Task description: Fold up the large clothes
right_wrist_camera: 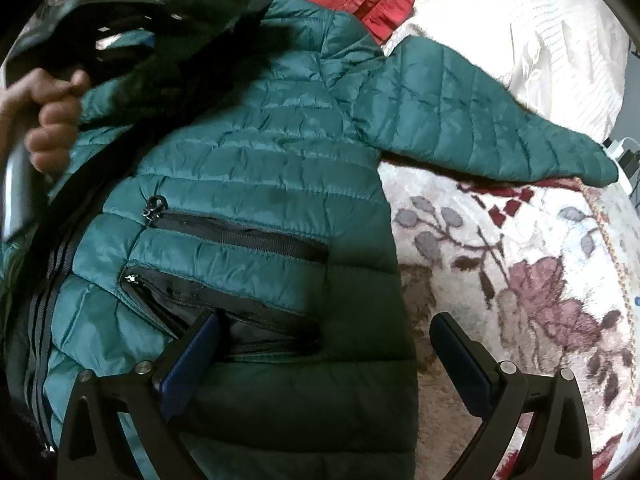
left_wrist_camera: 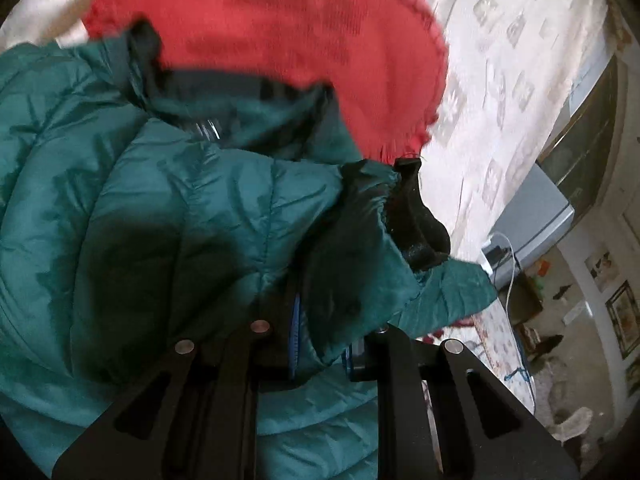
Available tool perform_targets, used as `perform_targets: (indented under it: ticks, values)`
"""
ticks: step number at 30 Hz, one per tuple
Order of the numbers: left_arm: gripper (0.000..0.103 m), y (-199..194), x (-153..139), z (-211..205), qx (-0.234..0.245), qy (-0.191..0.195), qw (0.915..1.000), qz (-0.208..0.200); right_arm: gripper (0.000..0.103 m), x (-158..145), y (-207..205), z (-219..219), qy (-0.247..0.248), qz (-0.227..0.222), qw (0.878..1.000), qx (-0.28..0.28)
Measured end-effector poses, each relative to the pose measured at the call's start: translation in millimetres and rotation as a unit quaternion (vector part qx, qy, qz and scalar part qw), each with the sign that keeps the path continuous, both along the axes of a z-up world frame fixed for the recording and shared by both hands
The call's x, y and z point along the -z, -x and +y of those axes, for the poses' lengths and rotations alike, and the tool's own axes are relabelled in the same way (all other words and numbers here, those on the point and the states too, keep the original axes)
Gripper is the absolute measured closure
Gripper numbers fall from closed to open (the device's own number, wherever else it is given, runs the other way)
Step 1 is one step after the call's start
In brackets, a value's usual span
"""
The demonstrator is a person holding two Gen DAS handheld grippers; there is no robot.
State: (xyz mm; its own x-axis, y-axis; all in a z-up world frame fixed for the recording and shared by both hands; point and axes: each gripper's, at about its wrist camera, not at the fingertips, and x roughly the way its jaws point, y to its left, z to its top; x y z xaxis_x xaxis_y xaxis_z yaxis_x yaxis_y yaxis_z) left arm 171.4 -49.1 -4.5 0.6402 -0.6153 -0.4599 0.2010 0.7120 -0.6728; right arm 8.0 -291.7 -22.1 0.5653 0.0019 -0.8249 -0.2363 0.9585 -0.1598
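A teal quilted jacket (right_wrist_camera: 260,160) lies front up on the bed, with two black pocket zips and one sleeve (right_wrist_camera: 480,128) stretched out to the right. My left gripper (left_wrist_camera: 320,332) is shut on the other sleeve (left_wrist_camera: 352,240) near its dark cuff, holding it over the jacket's body (left_wrist_camera: 80,200); the fabric hides the fingertips. In the right wrist view the left gripper (right_wrist_camera: 120,12) shows at top left, held by a hand (right_wrist_camera: 52,120). My right gripper (right_wrist_camera: 326,344) hangs open above the jacket's lower part, one finger over the lower pocket and the other over the blanket.
A red knitted garment (left_wrist_camera: 300,40) lies beyond the jacket's collar. The jacket rests on a floral blanket (right_wrist_camera: 520,280) with white knitted bedding (right_wrist_camera: 540,40) behind it. Past the bed's edge are a grey box (left_wrist_camera: 532,216), a charger with cable (left_wrist_camera: 496,252) and a cluttered floor.
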Motion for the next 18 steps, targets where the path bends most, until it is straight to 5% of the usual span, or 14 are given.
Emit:
perform_targets:
  ticks: [5, 7, 9, 12, 18]
  values:
    - [0.087, -16, 13, -36, 0.053, 0.002, 0.9984, 0.021, 0.0, 5, -5, -2, -0.002, 0.012, 1.0, -0.003]
    - [0.076, -19, 15, -42, 0.065, -0.006, 0.9973, 0.034, 0.0, 7, -6, -3, -0.005, 0.017, 1.0, -0.003]
    - [0.05, -21, 16, -40, 0.07, 0.001, 0.996, 0.055, 0.0, 7, -6, -2, -0.005, 0.017, 1.0, -0.002]
    - [0.04, -12, 11, -29, 0.079, 0.021, 0.9952, 0.054, 0.0, 5, -5, 0, 0.001, 0.015, 1.0, 0.0]
    - [0.037, 26, -10, 30, 0.064, 0.045, 0.9966, 0.026, 0.0, -9, -3, 0, -0.005, -0.013, 1.0, 0.018]
